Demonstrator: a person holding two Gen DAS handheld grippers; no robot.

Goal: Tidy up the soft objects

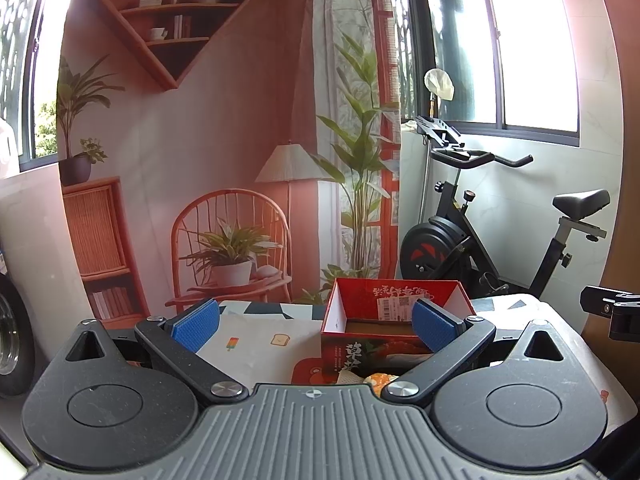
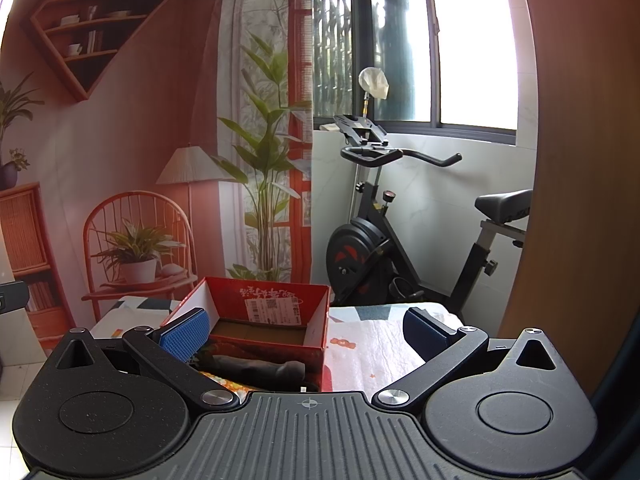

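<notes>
Where soft items await sorting: red cardboard box [image 1: 394, 320], open-topped, apparently empty, upright toward the far middle of the table [image 1: 256, 340]; probably set there as the receptacle. Dark folded cloth [image 2: 256, 370] touching the box's near wall, an orange-and-white soft item [image 1: 380, 380] just beside it, both half hidden by the tools. Left claw [image 1: 316, 322] spread wide, holding nothing, aimed at the box. Right claw [image 2: 306, 328] likewise agape and empty, poised above the cloth, likely for a first pick. Table under a pale printed cover with cartoon motifs. Beyond: printed backdrop [image 1: 208, 140] of shelves and plants, exercise bike [image 1: 480, 240] far right, bright windows.
</notes>
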